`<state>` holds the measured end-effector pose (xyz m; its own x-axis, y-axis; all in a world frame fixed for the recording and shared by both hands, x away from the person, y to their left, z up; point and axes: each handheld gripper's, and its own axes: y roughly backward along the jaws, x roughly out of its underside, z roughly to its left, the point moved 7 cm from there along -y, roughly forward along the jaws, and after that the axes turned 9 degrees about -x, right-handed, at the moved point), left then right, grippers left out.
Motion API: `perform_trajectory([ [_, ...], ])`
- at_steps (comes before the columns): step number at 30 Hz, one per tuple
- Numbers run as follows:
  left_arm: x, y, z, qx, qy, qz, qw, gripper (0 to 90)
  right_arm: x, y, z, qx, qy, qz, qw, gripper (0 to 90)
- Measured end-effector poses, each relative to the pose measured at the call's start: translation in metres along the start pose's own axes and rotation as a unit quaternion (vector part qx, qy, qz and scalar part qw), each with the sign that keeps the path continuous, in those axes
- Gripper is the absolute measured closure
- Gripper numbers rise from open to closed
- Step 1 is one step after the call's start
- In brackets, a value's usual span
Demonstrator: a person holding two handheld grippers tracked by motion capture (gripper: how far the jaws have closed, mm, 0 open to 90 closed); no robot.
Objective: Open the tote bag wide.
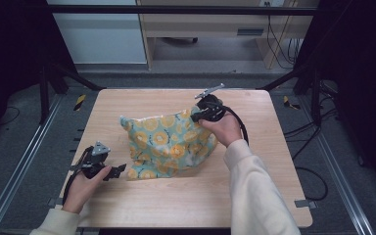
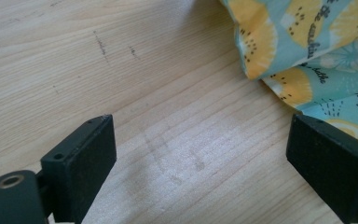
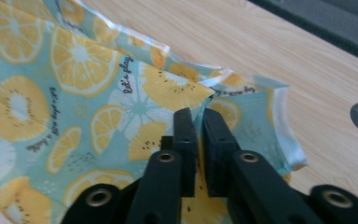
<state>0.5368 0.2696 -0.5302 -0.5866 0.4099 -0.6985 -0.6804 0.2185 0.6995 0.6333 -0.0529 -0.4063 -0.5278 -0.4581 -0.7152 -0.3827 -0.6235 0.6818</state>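
Right gripper [image 1: 196, 114] clamped on cloth [image 1: 169, 142] edge at centre, left gripper [image 1: 121, 169] jaws apart lower left, bare table [image 1: 254, 161] around, cloth underside hidden.

The printed cloth [image 1: 169, 142] lies on the wooden table [image 1: 254, 186], near its middle. The left gripper [image 1: 119, 170] sits just left of the cloth; the right gripper [image 1: 196, 115] pinches the cloth's far right corner.

The bench [image 1: 186, 196] has a light wood-grain top with rounded corners, framed by black metal posts [image 1: 44, 93]. Grey floor [image 1: 14, 147] surrounds the bench. Behind the bench stands a pale wooden desk [image 1: 200, 24], with black cables [image 1: 279, 44] hanging at its right.
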Motion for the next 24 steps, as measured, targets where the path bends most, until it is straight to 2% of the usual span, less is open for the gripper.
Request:
perform_trajectory([
  [2,0.000,0.000,0.000,0.000,-0.001,0.001,1.0000,8.0,-0.003,0.003,0.006,-0.005,0.007,-0.014,0.9999,88.1],
  [3,0.000,0.001,0.000,0.000,0.001,0.000,1.0000,8.2,-0.007,0.009,0.015,-0.009,0.015,-0.028,0.9994,88.8],
  [5,0.000,0.001,0.000,0.000,0.003,-0.001,1.0000,8.5,-0.009,0.012,0.019,-0.011,0.017,-0.036,0.9992,88.9],
  [6,-0.001,0.002,0.000,0.001,0.003,-0.002,1.0000,9.1,-0.011,0.019,0.028,-0.016,0.025,-0.051,0.9983,89.0],
  [8,-0.001,0.002,0.001,0.001,0.002,-0.002,1.0000,9.2,-0.012,0.028,0.041,-0.022,0.042,-0.062,0.9970,89.1],
  [9,-0.001,0.003,0.002,0.001,0.004,-0.001,1.0000,9.3,-0.010,0.036,0.054,-0.030,0.056,-0.073,0.9953,89.1],
  [10,-0.001,0.003,0.002,0.001,0.004,-0.001,1.0000,9.3,-0.010,0.036,0.054,-0.030,0.056,-0.073,0.9953,89.1],
  [11,-0.001,0.004,0.003,-0.001,0.004,-0.002,1.0000,9.8,-0.005,0.047,0.071,-0.040,0.071,-0.085,0.9930,89.1],
  [12,-0.002,0.005,0.004,-0.002,0.005,-0.003,1.0000,9.8,-0.005,0.047,0.071,-0.040,0.071,-0.085,0.9930,89.1],
  [15,-0.004,0.011,0.009,-0.007,0.006,-0.009,0.9999,11.7,0.009,0.057,0.090,-0.049,0.085,-0.095,0.9906,89.1],
  [18,-0.009,0.019,0.014,-0.015,0.008,-0.024,0.9996,14.2,0.029,0.066,0.106,-0.061,0.092,-0.100,0.9888,89.1],
  [19,-0.013,0.024,0.016,-0.018,0.012,-0.030,0.9993,16.1,0.042,0.070,0.113,-0.068,0.092,-0.104,0.9880,89.1],
  [20,-0.013,0.024,0.016,-0.018,0.012,-0.030,0.9993,16.9,0.042,0.070,0.113,-0.068,0.092,-0.104,0.9880,89.1],
  [21,-0.019,0.031,0.020,-0.017,0.015,-0.042,0.9988,19.0,0.053,0.071,0.118,-0.073,0.094,-0.100,0.9879,89.1],
  [22,-0.019,0.031,0.020,-0.017,0.015,-0.042,0.9988,20.4,0.053,0.071,0.118,-0.073,0.094,-0.100,0.9879,89.1],
  [23,-0.027,0.038,0.023,-0.019,0.016,-0.054,0.9983,21.5,0.062,0.070,0.122,-0.078,0.097,-0.097,0.9875,89.0],
  [24,-0.027,0.038,0.023,-0.019,0.016,-0.054,0.9983,22.6,0.062,0.070,0.122,-0.078,0.097,-0.097,0.9875,89.0],
])
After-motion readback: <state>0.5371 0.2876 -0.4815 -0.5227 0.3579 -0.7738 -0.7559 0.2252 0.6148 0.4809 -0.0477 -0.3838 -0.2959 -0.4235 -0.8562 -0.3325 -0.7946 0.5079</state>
